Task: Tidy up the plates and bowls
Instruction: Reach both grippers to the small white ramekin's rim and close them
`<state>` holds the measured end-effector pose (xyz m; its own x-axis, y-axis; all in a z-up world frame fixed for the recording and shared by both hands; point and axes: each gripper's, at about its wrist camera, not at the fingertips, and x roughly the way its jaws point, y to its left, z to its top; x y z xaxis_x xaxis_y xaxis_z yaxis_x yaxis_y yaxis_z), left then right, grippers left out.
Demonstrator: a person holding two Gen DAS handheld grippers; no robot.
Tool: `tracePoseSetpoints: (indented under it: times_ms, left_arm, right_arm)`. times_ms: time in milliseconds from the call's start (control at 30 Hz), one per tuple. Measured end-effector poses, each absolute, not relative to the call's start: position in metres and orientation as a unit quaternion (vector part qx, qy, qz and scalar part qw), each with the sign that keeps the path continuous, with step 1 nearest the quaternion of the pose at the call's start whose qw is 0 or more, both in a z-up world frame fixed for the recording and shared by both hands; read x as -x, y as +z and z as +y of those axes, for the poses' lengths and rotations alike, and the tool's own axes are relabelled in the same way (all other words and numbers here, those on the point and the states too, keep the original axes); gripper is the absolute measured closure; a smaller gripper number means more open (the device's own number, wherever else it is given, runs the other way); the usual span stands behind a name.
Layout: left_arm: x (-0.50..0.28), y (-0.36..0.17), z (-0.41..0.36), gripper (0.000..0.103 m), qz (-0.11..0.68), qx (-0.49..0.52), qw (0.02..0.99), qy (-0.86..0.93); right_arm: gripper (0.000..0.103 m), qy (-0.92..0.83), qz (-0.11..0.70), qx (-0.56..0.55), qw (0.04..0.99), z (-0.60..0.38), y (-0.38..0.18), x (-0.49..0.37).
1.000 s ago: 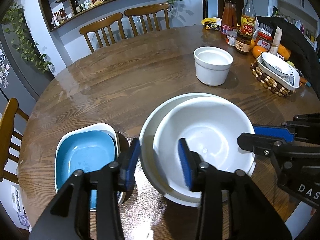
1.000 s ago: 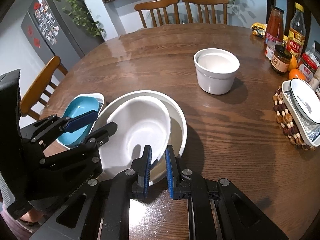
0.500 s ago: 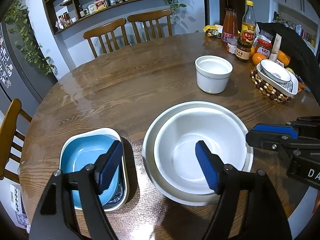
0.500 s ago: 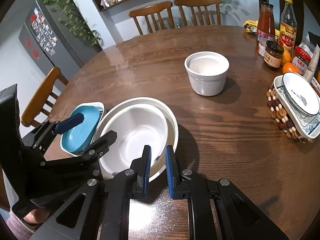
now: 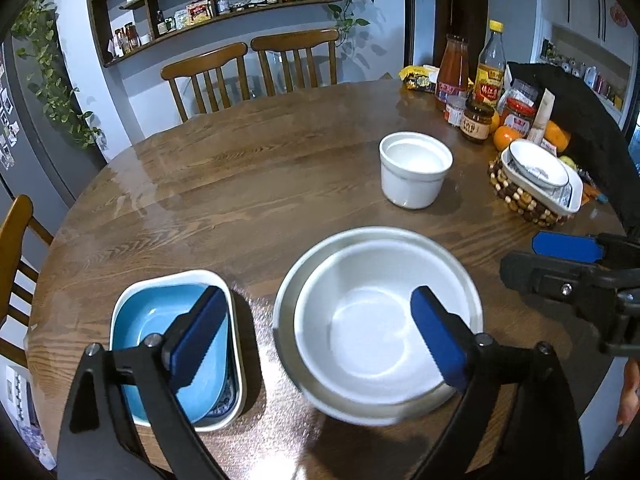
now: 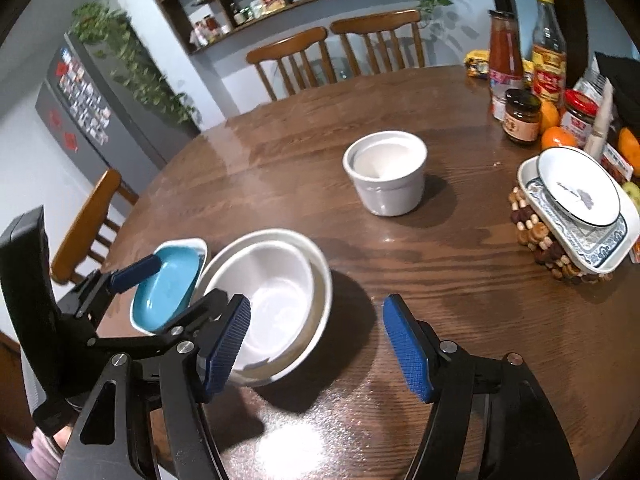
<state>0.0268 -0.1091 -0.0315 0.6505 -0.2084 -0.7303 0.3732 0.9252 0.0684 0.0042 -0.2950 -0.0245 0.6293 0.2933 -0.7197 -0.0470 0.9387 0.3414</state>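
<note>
The round wooden desk [image 5: 248, 184] carries everything here, with two wooden chairs [image 5: 256, 64] pushed in at its far side. Near its front edge sits a wide white bowl [image 5: 288, 280], and a smaller white bowl [image 5: 368, 320] is nested inside it, resting slightly off-centre toward the near side. Just beside this pair, on the left, a white rectangular dish [image 5: 234, 360] holds a blue dish [image 5: 152, 320] stacked in it. The left hand-held gripper [image 5: 316, 336] hovers over this area with its jaws opening and already very wide; one blue pad hangs above the blue dish, the other above the nested bowls, and neither presses on anything. The right hand-held gripper [image 6: 316, 348] is to the right of the bowls, its jaws also opening, with only bare desk and the wide bowl's edge between them, nothing gripped. Farther back, toward the middle of the desk, stands a white ramekin [image 5: 416, 168], well apart from the bowls. At the right edge a beaded trivet [image 6: 536, 224] bears a patterned rectangular plate [image 6: 616, 248] with a small round plate [image 6: 576, 188] on top. Behind it cluster bottles and jars [image 5: 476, 88] and oranges [image 5: 506, 136].
</note>
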Motion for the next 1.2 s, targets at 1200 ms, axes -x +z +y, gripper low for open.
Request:
tracePoseSetpoints:
  times_ms: [1200]
  left_arm:
    - [-0.179,-0.047,-0.203,0.046,0.486,-0.075,0.86,-0.139]
  right_arm:
    - [0.045,0.054,0.464,-0.173,0.867,-0.363,-0.052,-0.144]
